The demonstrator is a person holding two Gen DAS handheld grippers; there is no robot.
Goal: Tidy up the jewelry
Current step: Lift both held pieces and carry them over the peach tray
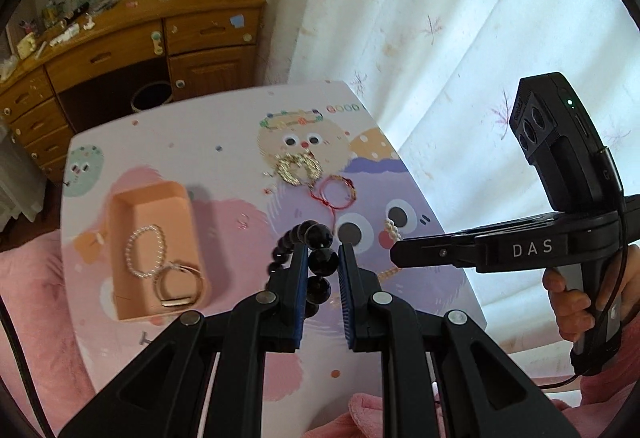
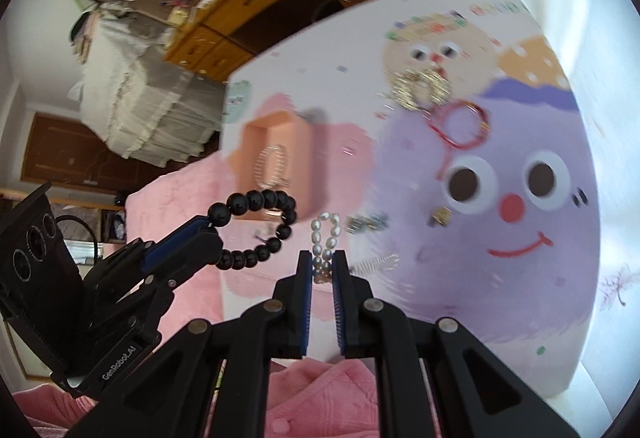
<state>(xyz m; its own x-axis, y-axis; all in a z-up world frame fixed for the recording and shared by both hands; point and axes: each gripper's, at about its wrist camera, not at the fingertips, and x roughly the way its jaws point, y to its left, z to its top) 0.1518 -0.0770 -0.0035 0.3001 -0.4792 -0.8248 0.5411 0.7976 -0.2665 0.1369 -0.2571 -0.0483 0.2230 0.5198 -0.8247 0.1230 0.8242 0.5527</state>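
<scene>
My left gripper is low in the middle of the frame. It pinches a black bead bracelet, and the beads loop out to the left of my fingers. Left of that, a peach tray sits on the counter. Inside it lie a silver bead bracelet and a thin ring-shaped bangle, touching each other. Above my gripper, near the middle, a sparkly gold bracelet touches a red string bracelet. A colorful bead bracelet lies higher up. My right gripper reaches in from the right edge, with pearl beads showing at its tip.
</scene>
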